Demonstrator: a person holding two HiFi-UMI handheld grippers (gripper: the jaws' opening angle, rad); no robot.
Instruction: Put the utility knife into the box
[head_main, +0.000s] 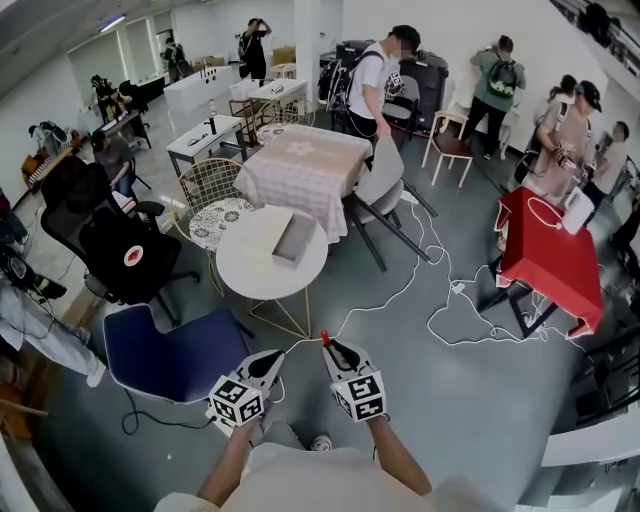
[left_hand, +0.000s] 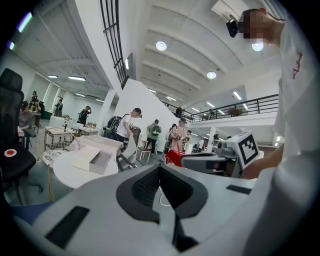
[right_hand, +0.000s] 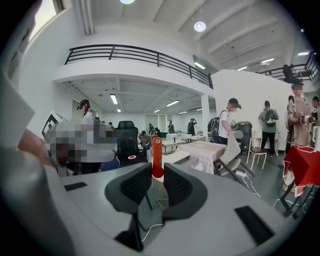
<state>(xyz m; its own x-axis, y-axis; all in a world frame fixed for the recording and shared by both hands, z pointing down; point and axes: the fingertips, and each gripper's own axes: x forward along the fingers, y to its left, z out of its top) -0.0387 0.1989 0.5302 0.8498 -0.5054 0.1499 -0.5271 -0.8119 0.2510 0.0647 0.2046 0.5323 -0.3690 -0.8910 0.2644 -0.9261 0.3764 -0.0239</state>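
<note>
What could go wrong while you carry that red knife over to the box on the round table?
1. The right gripper pinches only the bottom end of the utility knife, so it might tip or slip out.
2. A white cable lies on the floor near the round table; feet could catch on it.
3. The box looks light and nothing holds it, so it may slide.

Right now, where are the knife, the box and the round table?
knife (right_hand: 156, 157), right gripper view, middle of its red body.
box (head_main: 295, 241), head view, its grey open part.
round table (head_main: 250, 276), head view, bare white top.
</note>
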